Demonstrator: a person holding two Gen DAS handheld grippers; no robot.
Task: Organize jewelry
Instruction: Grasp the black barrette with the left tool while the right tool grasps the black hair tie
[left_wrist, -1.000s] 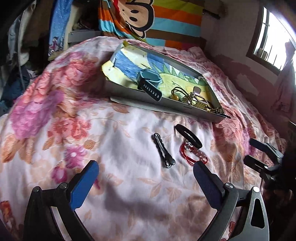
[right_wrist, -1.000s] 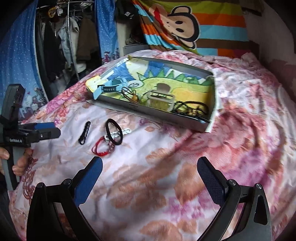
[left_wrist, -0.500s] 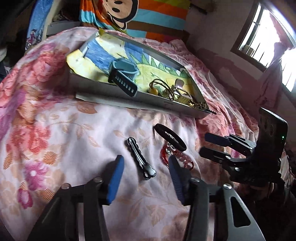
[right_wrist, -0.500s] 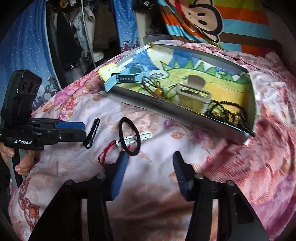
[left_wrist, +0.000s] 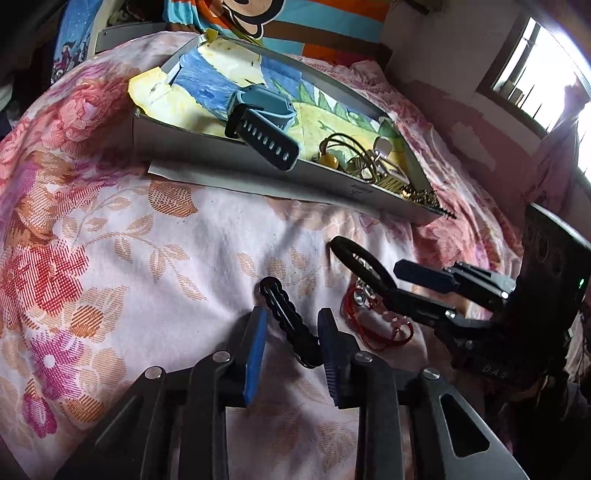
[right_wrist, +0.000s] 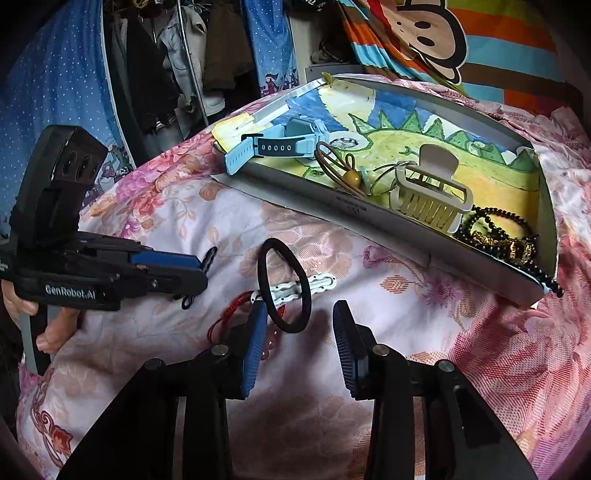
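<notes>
Both our grippers are narrowed but not clamped: left gripper (left_wrist: 290, 345) straddles the black wavy clip (left_wrist: 290, 325) between its fingers, right gripper (right_wrist: 299, 349) brackets the black hair tie's (right_wrist: 284, 284) near end. We should close squarely, lift clear, then carry beyond the fingertips to the tray (right_wrist: 406, 236)

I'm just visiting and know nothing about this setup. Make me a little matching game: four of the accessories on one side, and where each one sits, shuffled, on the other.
Things:
1. blue watch
2. cream hair claw
3. black hair tie
4. black wavy hair clip

Places:
A. on the bedspread, between the left gripper's fingers
B. in the tray, at its left end
C. on the bedspread, just ahead of the right gripper
D. in the tray, beside the dark beaded bracelets

Pairs: 1-B, 2-D, 3-C, 4-A
</notes>
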